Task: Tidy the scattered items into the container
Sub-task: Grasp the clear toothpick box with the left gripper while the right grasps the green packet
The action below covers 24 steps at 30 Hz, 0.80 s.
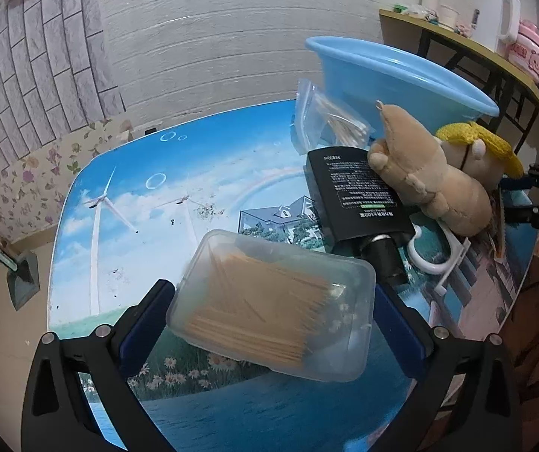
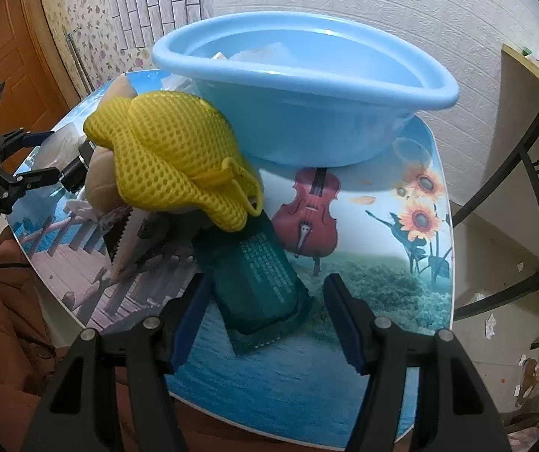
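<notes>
Left hand-held gripper point(image 1: 269, 309) wide around toothpick box point(image 1: 273, 305), right hand-held gripper point(image 2: 265, 316) parted around green packet point(image 2: 258, 278).

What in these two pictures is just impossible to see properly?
- Blue basin contents: right wrist view, its near wall hides all but pale scraps.
- Plush toy: right wrist view, yellow mesh cloth covers it.
- Green packet print: too small to read.
- Toothpick box: left wrist view, blurred.

Light-blue basin point(image 2: 307, 113), perhaps teal packet point(image 2: 262, 282)
</notes>
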Available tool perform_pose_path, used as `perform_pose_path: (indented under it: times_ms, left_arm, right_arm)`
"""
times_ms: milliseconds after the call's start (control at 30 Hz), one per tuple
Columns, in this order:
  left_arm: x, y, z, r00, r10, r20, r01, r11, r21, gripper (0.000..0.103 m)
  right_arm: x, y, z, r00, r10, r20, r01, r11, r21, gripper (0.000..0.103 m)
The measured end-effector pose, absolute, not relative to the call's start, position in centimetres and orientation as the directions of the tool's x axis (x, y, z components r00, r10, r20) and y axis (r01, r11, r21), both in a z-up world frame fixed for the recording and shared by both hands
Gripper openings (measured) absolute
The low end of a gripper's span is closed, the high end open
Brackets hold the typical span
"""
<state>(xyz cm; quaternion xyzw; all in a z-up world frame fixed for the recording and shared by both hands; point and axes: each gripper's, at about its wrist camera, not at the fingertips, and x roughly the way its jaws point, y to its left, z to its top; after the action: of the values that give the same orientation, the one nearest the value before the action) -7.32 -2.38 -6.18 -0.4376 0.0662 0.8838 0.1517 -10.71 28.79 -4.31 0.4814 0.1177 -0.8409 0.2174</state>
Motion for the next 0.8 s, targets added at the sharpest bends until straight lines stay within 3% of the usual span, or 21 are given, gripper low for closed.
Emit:
perform_pose_path:
  times_ms: [67, 100, 200, 567, 800]
  left_arm:
    - [-7.3, -2.4, -6.2, -0.574, 0.212, -0.791, -0.32, -0.947, -0.023, 0.101]
    - [-7.3, -2.3, -6.1, -0.575, 0.21, -0.79, -0.317, -0.948, -0.022, 0.1]
    - [-7.2, -2.2, -6.1, -0.577, 0.207, -0.79, -0.31, -0.951, -0.023, 0.1]
    - [-6.5, -3.6, -5.2, -0.628, 0.172, -0.759, -0.196, -0.979, -0.06, 0.1]
    - [-6.5, -4.3, -4.1, -0.643, 0.147, -0.752, -0.126, -0.988, -0.085, 0.1]
  right_arm:
    - [-10.6, 28.6, -4.4, -0.439, -0.259, -0.86, 0.485, -0.874, 0.016, 0.058]
    - [-10.5, 28.6, -4.4, -0.432, -0.271, -0.86, 0.492, -0.87, 0.028, 0.051]
    - [-10.4, 28.8, -4.4, -0.435, -0.278, -0.856, 0.489, -0.871, 0.035, 0.048]
    - [-10.7, 31.9, -4.6, -0.469, -0.211, -0.857, 0.318, -0.946, 0.059, 0.047]
    - [-9.7, 31.7, -3.4, -0.495, -0.231, -0.838, 0.321, -0.944, 0.071, 0.046]
